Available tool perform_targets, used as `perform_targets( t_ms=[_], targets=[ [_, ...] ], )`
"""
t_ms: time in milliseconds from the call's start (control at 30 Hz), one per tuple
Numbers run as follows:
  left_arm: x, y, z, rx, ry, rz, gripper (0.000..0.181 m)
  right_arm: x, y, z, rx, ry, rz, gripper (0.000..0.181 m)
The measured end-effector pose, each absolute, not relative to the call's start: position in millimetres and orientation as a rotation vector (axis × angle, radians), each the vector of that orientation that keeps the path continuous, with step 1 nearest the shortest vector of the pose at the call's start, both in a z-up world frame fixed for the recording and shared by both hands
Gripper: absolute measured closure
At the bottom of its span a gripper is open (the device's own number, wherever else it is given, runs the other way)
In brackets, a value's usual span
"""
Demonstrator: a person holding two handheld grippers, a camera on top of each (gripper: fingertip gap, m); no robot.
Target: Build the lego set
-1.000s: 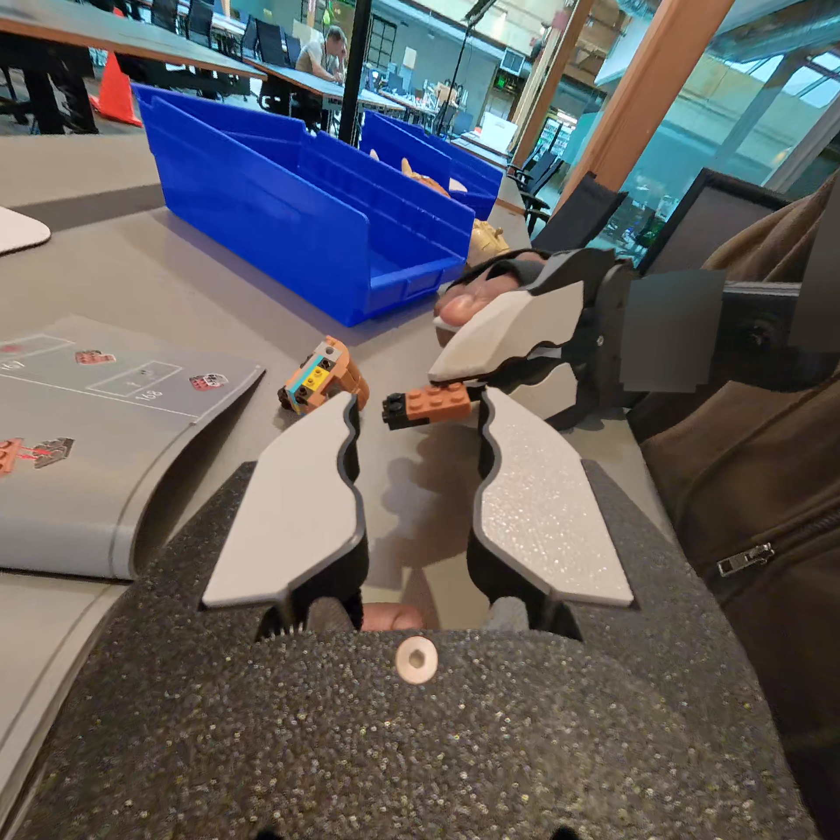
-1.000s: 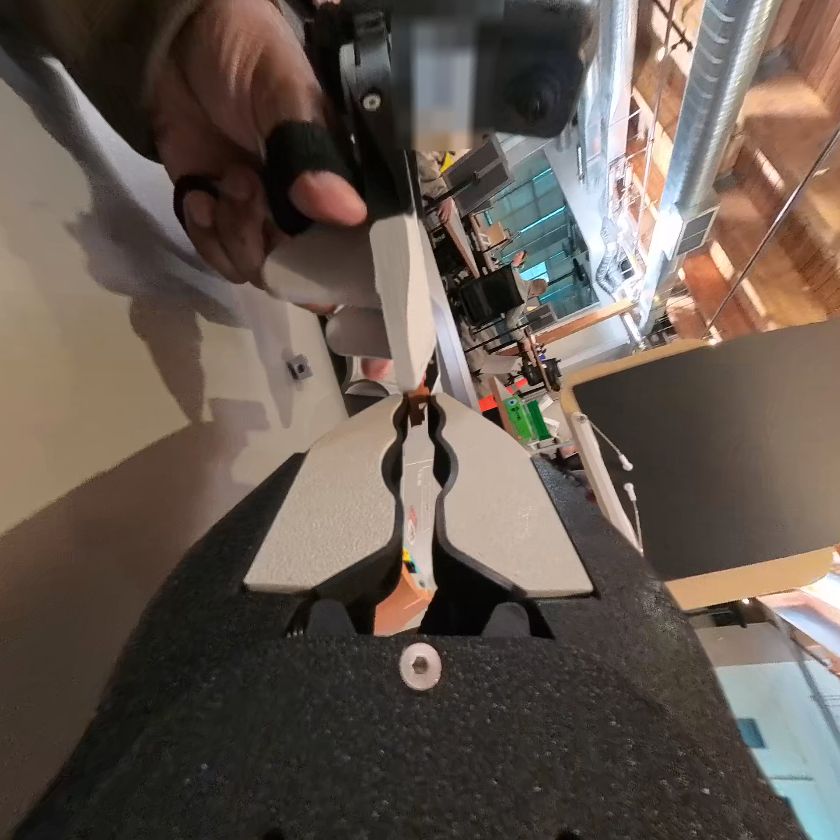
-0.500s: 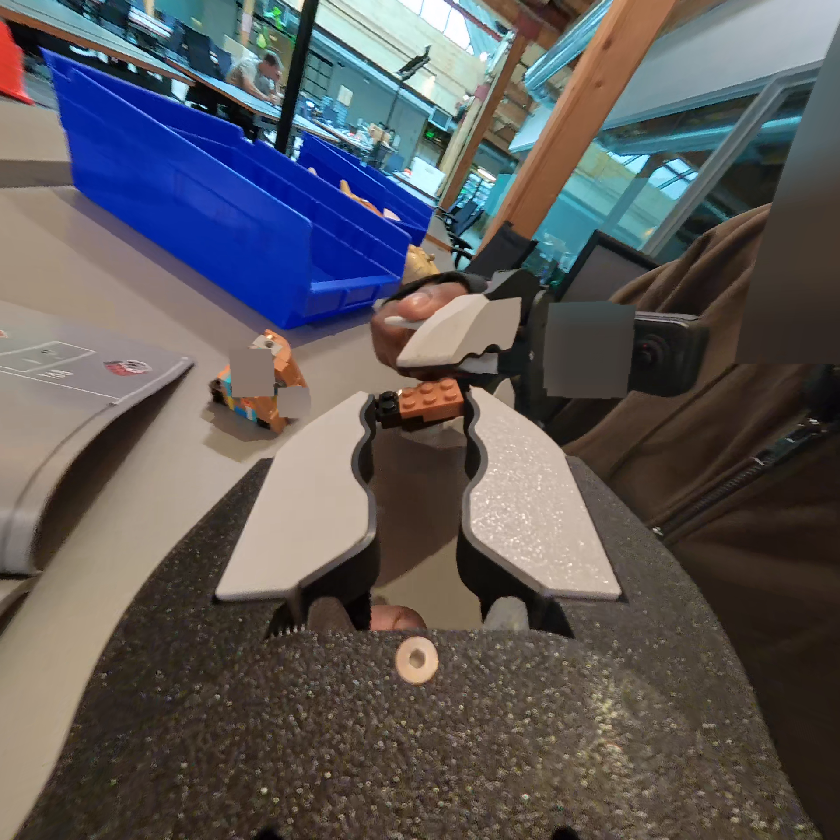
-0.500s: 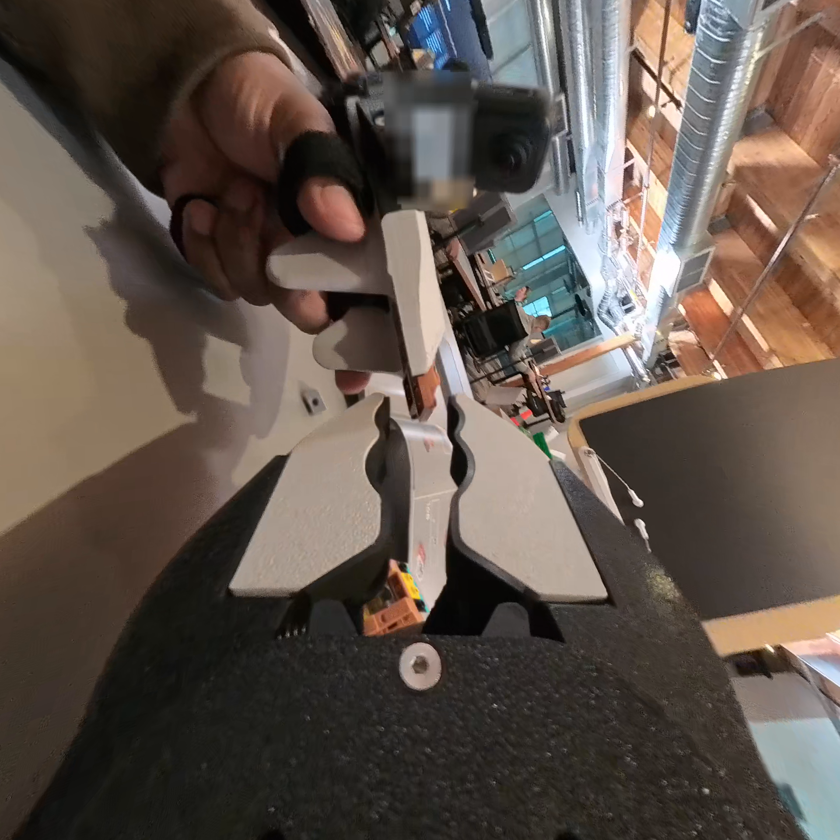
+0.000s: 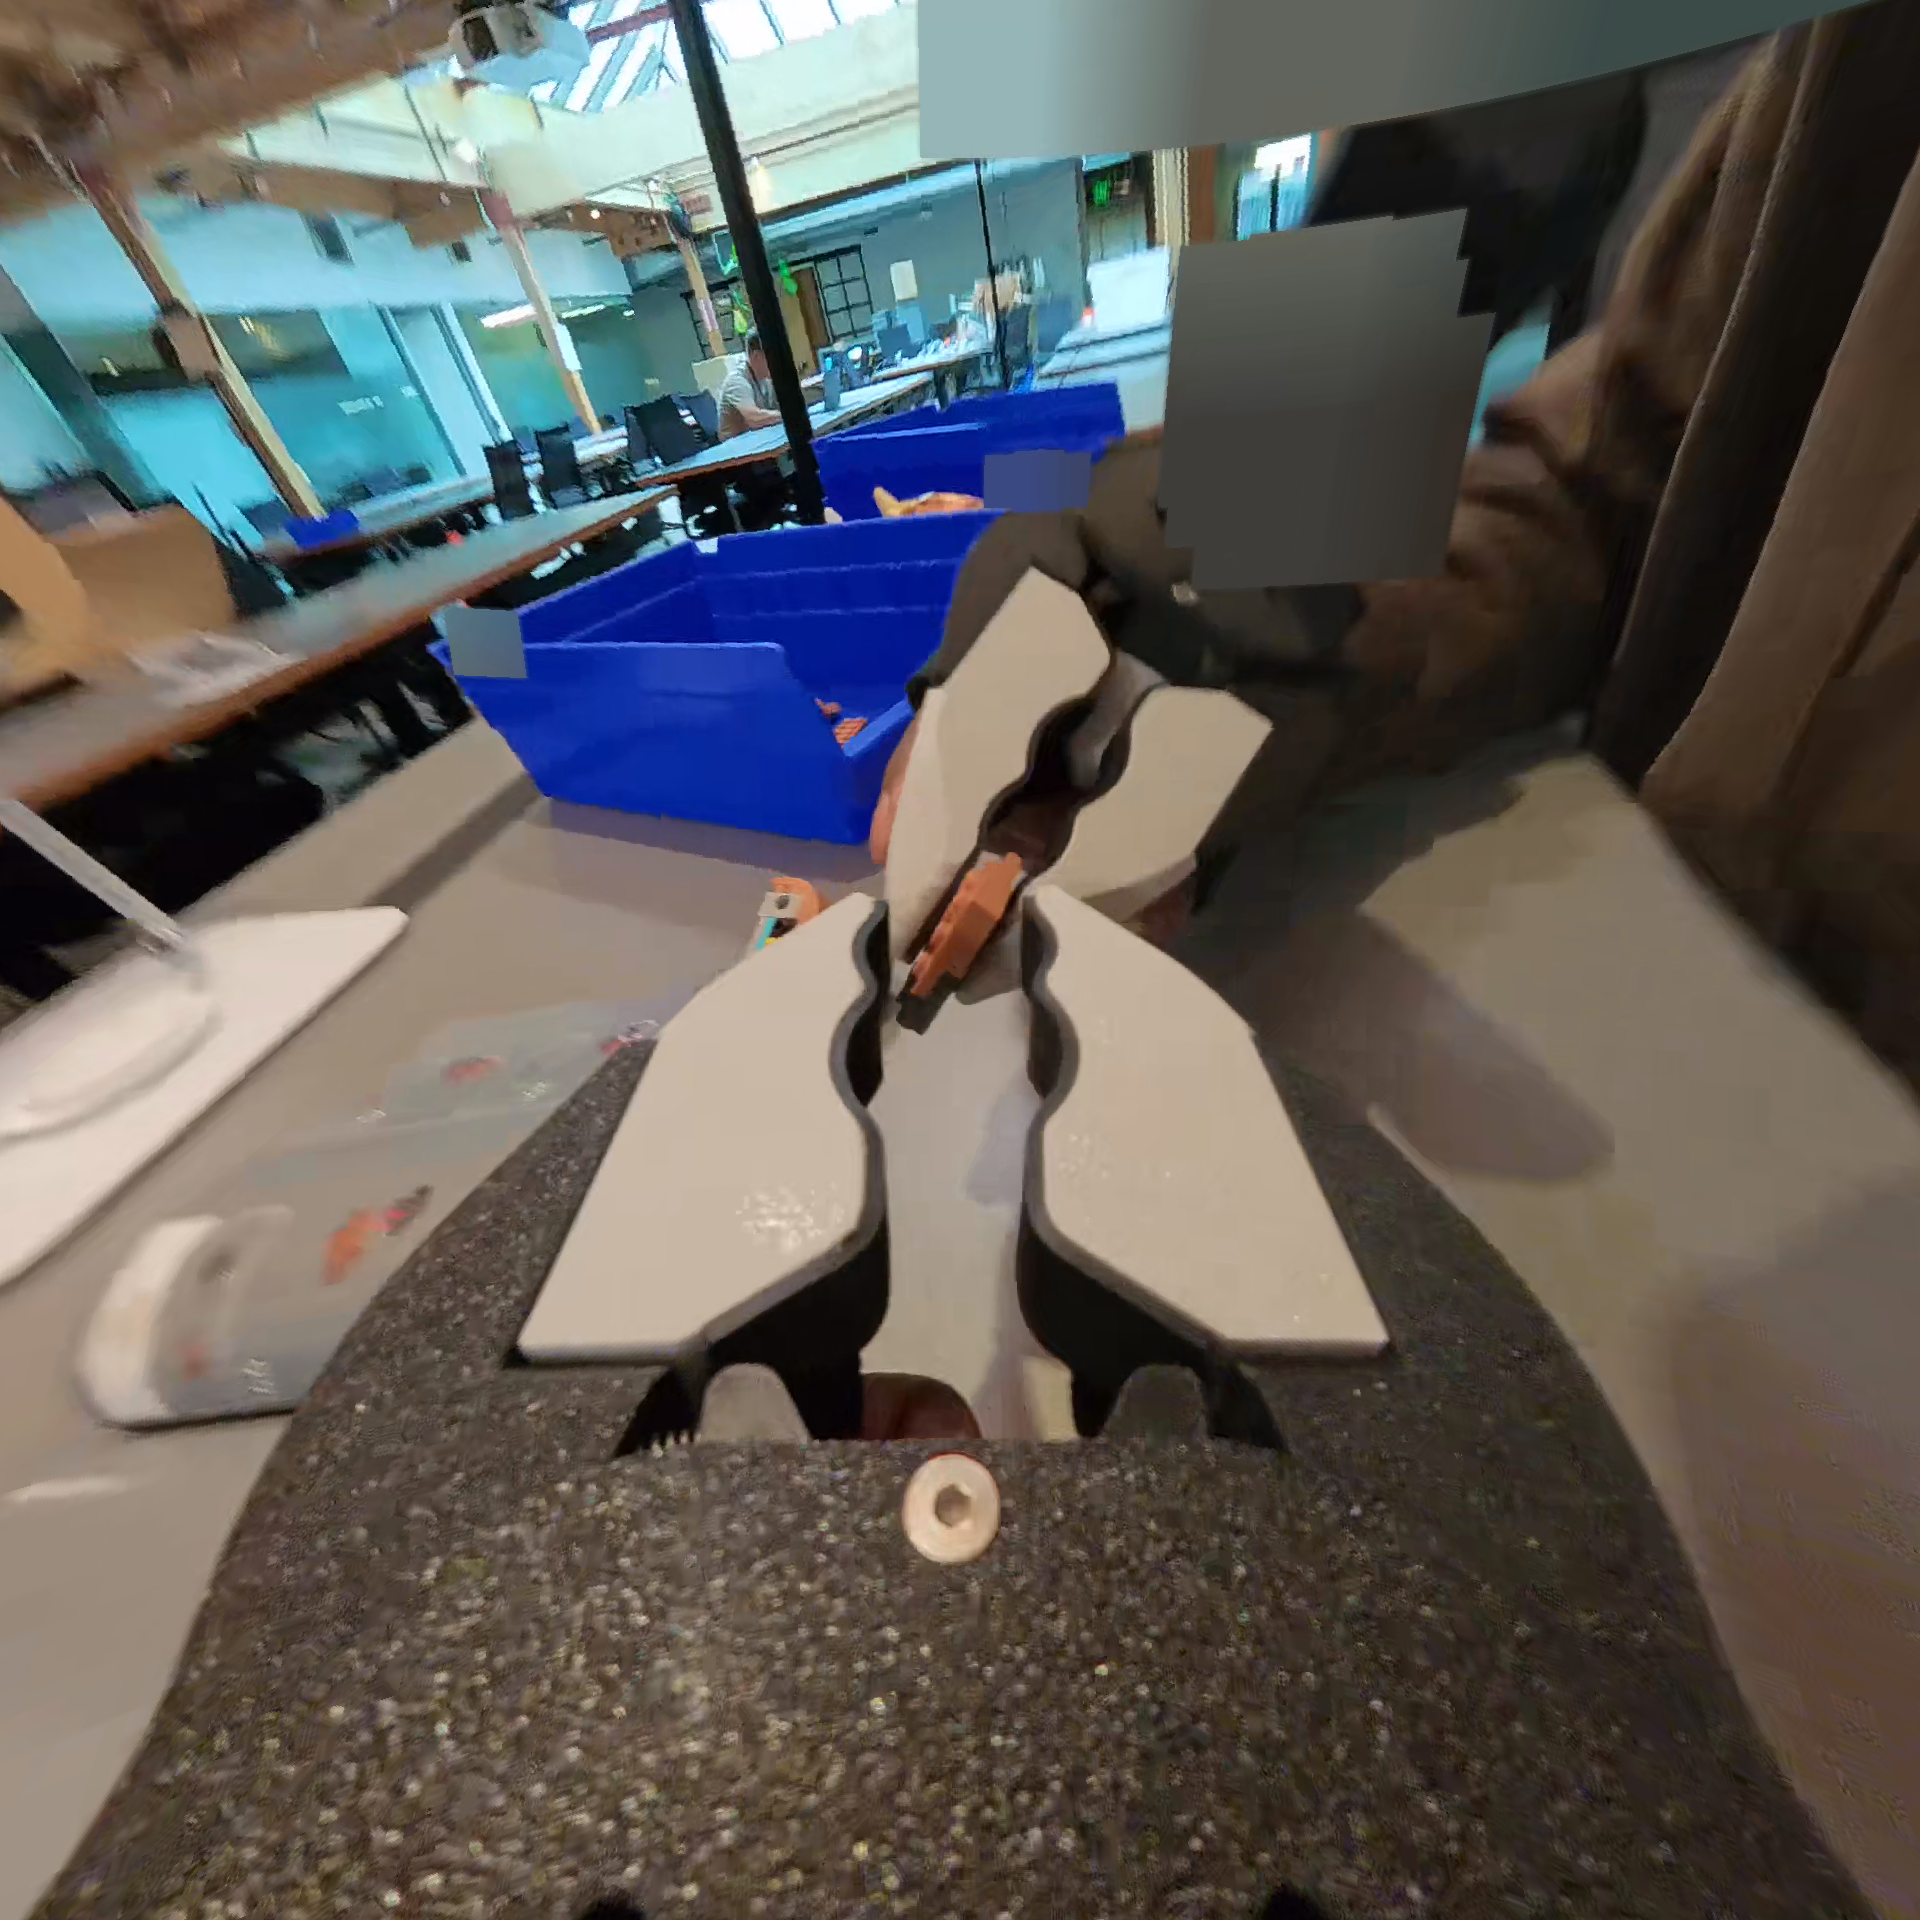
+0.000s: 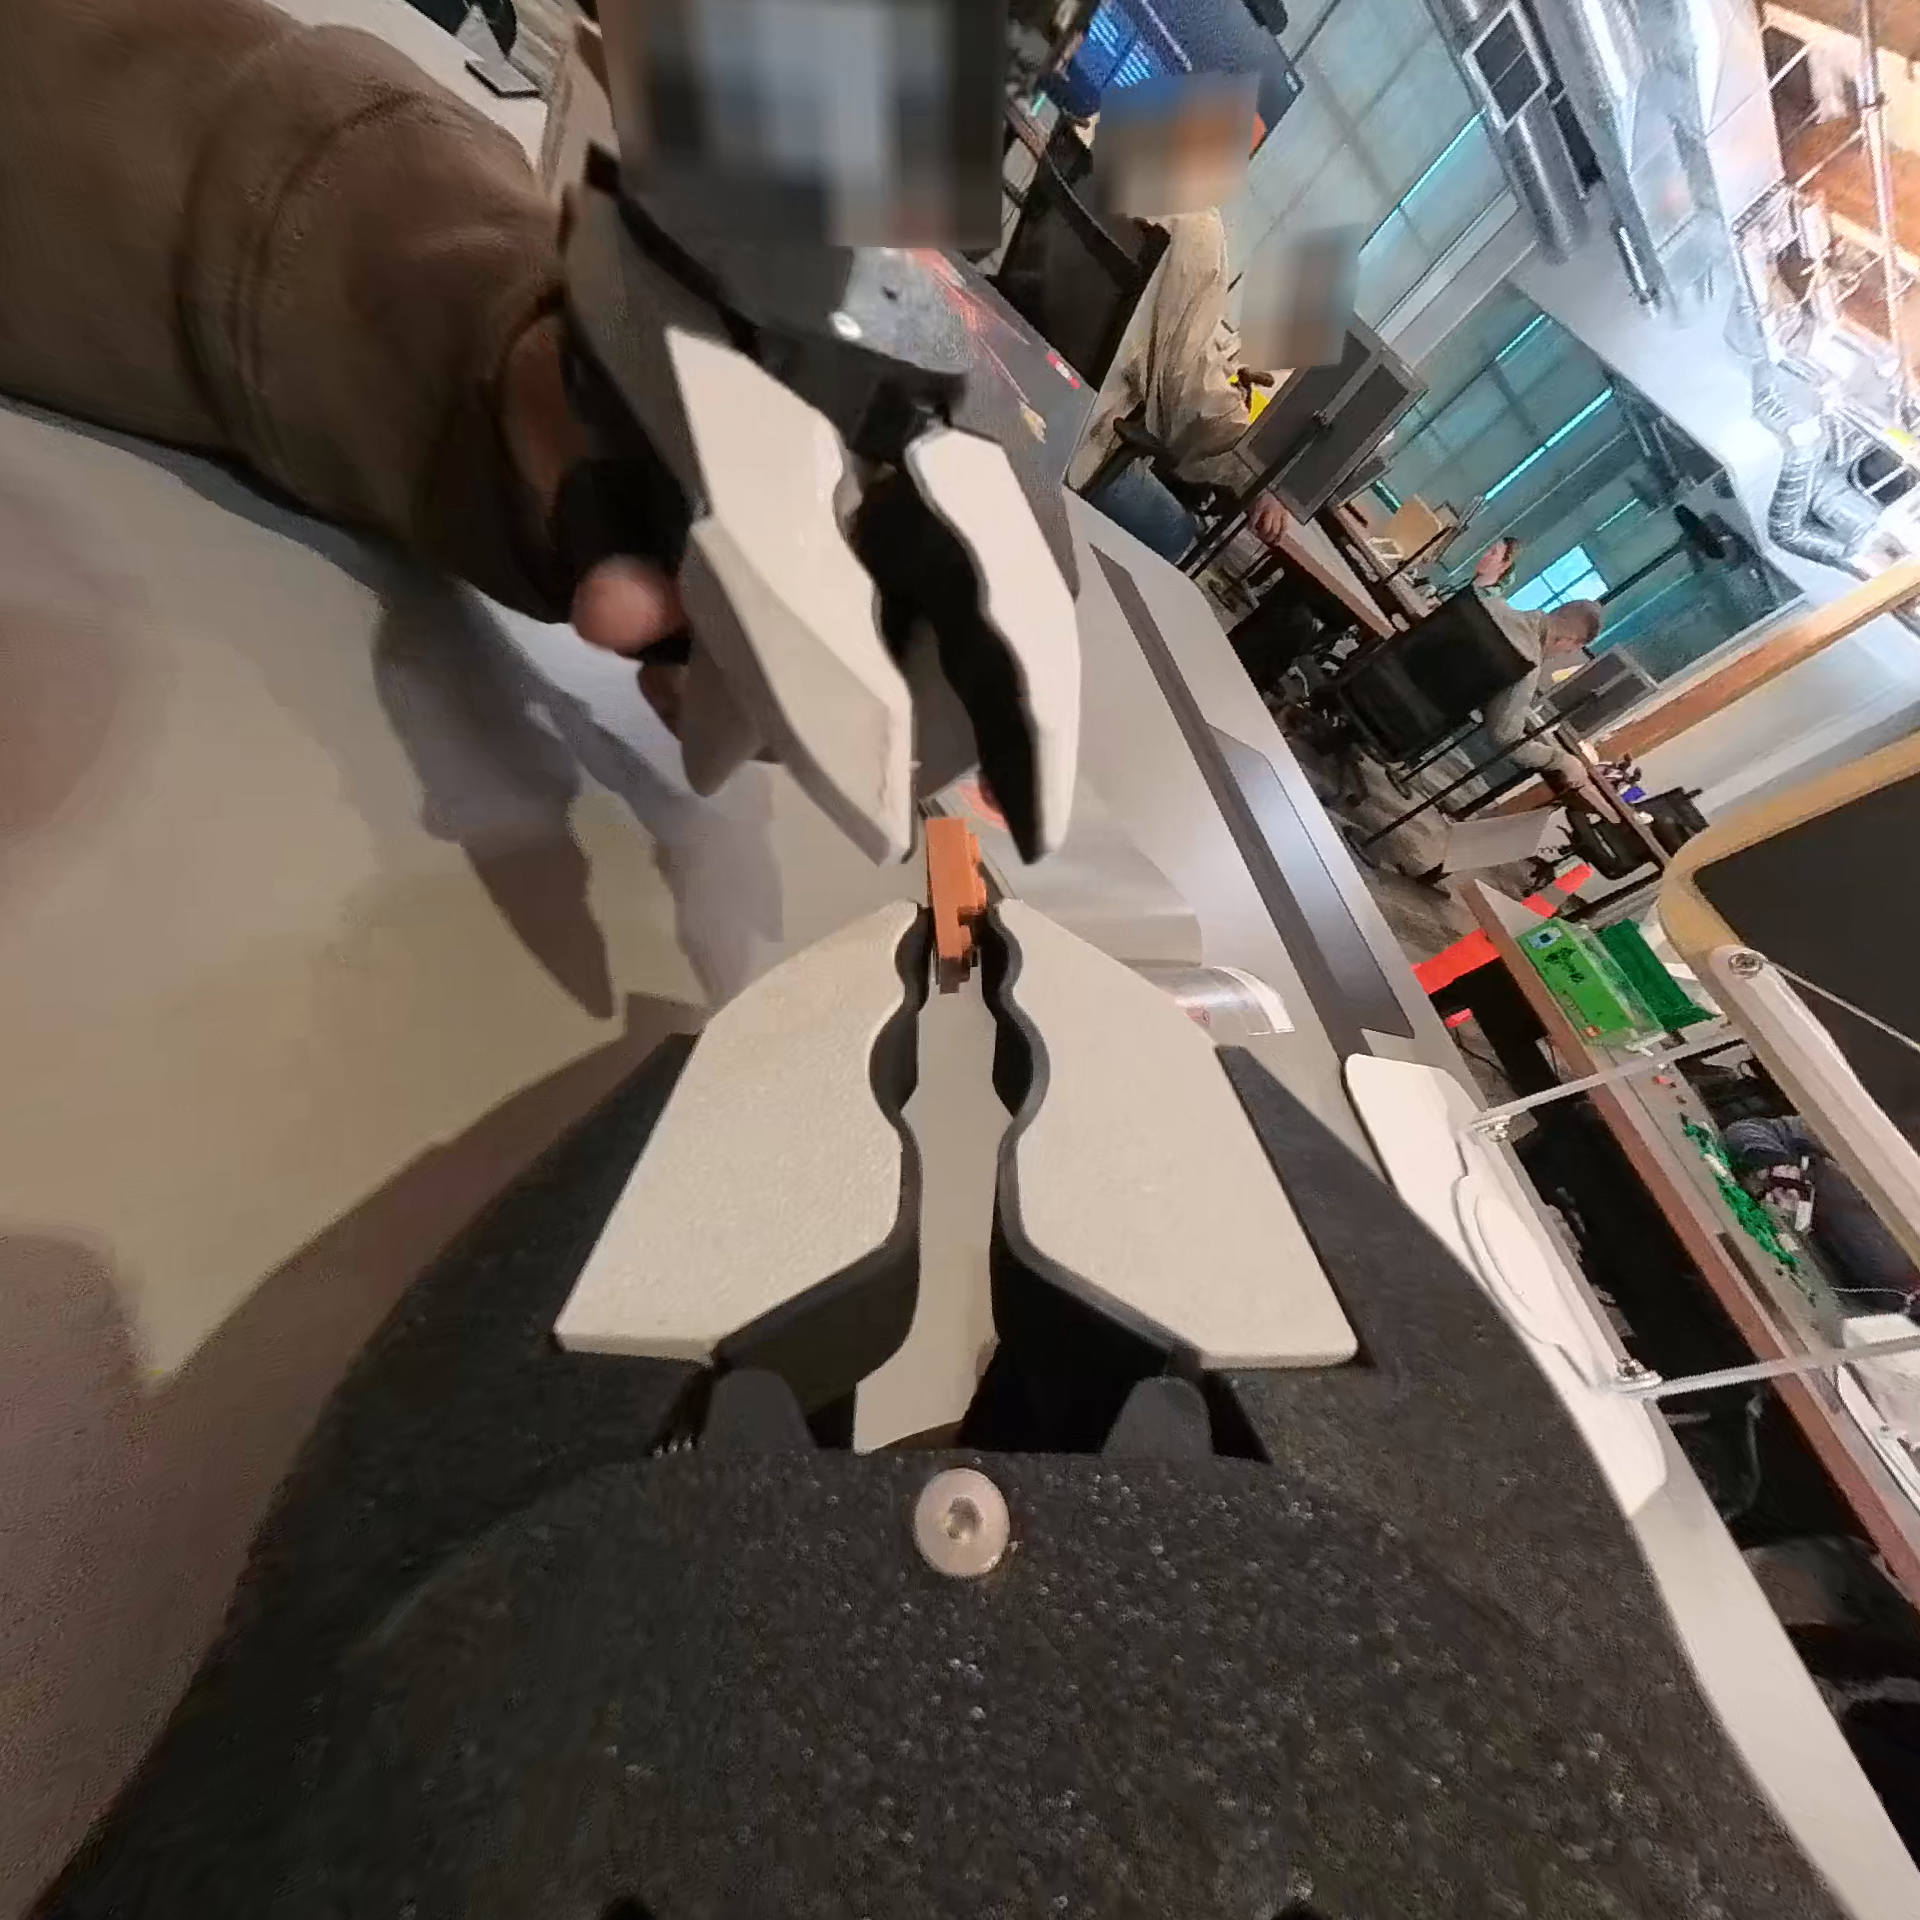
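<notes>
My right gripper [image 6: 954, 920] is shut on a small orange brick [image 6: 951, 883] with a black end, held above the grey table [image 5: 1507, 1039]. In the left wrist view the brick [image 5: 961, 920] hangs tilted from the right gripper [image 5: 1023, 852], between my own fingertips. My left gripper [image 5: 954, 912] is open, with its tips on either side of the brick. In the right wrist view the left gripper [image 6: 966, 847] comes in from above, with a gap showing on both sides of the brick. A small orange and teal lego assembly [image 5: 781, 914] lies on the table, half hidden behind my left finger.
A blue bin [image 5: 675, 717] stands at the back of the table, with another blue bin [image 5: 966, 436] behind it. The instruction booklet [image 5: 488, 1081], a white flat base [image 5: 187, 1029] and a pale object [image 5: 177, 1309] lie to the left. A brown sleeve [image 5: 1787, 623] fills the right. My two grippers' fingertips are within a few centimetres of each other.
Both grippers have swung round and the brick has turned from flat to tilted on end. My left fingers have narrowed around it. The right gripper's fingers stand closer together than half a second ago.
</notes>
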State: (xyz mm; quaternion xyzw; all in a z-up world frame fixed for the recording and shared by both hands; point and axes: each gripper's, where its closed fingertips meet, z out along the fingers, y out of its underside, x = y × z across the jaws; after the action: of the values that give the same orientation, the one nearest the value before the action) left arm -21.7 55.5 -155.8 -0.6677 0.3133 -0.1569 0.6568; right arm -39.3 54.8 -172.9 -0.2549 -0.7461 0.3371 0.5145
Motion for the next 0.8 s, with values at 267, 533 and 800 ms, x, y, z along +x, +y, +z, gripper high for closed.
perform_targets(
  t_ms=[267,533,800],
  targets=[
    [-19,56,-164,-1.447,0.870,-0.070,0.173,-37,54,-178,-0.636,-1.832,0.838,0.171],
    [-52,45,-164,-1.466,0.829,0.012,0.173,-46,71,-202,-0.810,-2.005,0.816,0.165],
    [-111,36,-162,-1.569,0.695,0.334,0.173,-82,70,-238,-1.360,-2.087,0.756,0.151]
  ],
)
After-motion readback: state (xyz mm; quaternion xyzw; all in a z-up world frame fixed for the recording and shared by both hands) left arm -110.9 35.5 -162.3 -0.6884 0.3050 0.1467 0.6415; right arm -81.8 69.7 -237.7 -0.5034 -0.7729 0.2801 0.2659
